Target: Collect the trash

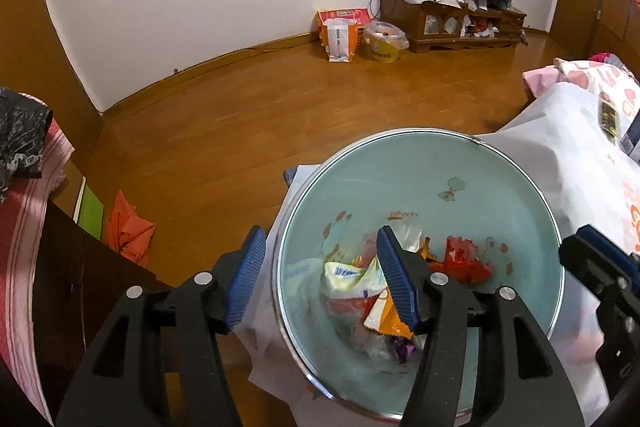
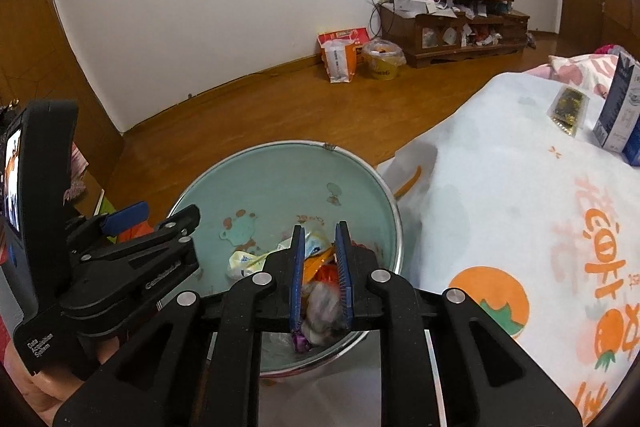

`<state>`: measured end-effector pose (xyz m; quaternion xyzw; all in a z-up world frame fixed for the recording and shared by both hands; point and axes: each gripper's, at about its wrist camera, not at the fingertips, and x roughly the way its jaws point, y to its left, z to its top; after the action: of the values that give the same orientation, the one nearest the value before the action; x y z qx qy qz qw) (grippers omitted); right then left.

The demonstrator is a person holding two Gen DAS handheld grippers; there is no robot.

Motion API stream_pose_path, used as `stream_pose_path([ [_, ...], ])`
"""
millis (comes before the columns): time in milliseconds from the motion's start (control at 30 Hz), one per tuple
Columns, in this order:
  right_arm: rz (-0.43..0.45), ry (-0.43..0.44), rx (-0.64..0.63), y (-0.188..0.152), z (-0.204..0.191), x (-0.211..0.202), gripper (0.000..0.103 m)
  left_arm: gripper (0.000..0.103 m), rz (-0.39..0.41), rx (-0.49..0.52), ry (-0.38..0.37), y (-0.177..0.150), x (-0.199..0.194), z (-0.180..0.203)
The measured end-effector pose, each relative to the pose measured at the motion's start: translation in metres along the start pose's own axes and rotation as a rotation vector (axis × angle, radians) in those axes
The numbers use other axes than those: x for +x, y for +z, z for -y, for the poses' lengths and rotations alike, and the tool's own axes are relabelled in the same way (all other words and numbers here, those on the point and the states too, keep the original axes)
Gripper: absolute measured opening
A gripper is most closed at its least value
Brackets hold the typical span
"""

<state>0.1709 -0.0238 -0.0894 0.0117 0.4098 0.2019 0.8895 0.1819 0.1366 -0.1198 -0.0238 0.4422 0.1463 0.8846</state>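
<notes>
- Several wrappers [image 1: 372,291] already lie in the bin [image 1: 440,163].
- Two items remain on the bed: a packet [image 2: 568,110] and a carton [image 2: 618,115].
- Left gripper [image 1: 320,283] gapes empty; right gripper [image 2: 320,283], slightly parted, grips nothing.

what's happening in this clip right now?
A person holds a tool in each hand over a pale green metal bin that already has snack wrappers in it. The left tool is open and empty above the bin. The right tool is only slightly open, nothing clearly between its pads. A small dark packet and a blue carton still lie on the bed.
</notes>
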Motion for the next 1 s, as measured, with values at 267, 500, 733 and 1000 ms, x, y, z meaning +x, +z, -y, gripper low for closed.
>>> stream_pose_path([
  [267, 0.025, -0.033, 0.000, -0.005, -0.001, -0.016, 0.038, 0.059, 0.003, 0.002, -0.009, -0.015, -0.020, -0.007],
  [500, 0.045, -0.059, -0.004, -0.013, -0.002, -0.031, 0.068, 0.065, 0.017, 0.016, -0.010, -0.030, -0.039, -0.011],
  [733, 0.066, -0.086, 0.016, -0.023, 0.003, -0.048, 0.081, 0.078, 0.065, 0.038, -0.026, -0.042, -0.064, -0.008],
  [1000, 0.109, -0.118, 0.042, -0.034, 0.008, -0.080, 0.085, 0.094, 0.155, 0.068, -0.014, -0.046, -0.097, -0.002],
])
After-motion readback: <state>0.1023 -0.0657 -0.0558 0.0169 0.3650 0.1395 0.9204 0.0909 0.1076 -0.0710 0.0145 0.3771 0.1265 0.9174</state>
